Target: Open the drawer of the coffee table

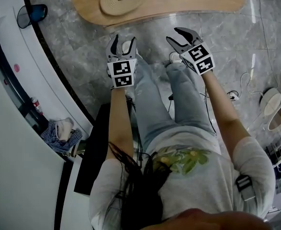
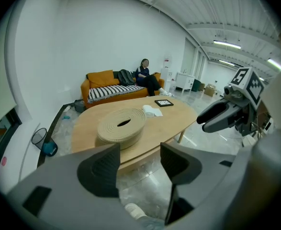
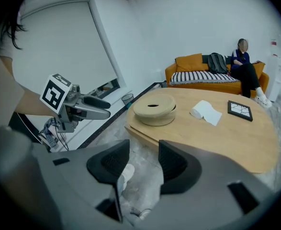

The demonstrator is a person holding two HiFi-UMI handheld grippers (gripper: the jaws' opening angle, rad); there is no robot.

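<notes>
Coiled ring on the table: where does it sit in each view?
Head view: ring at top centre, on the table.
Left gripper view: ring at centre, on the near end.
Right gripper view: ring at centre, at the left end.
Shared landmark: the table.

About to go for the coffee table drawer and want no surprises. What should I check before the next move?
1. Left gripper open, nothing between its jaws: ok.
2. Right gripper open, nothing between its jaws: ok.
3. Coffee table ahead of both grippers, untouched: ok.
4. Drawer front or handle spotted: cannot tell; no view shows it.
5. Woven coil lies flat on the tabletop: ok.
</notes>
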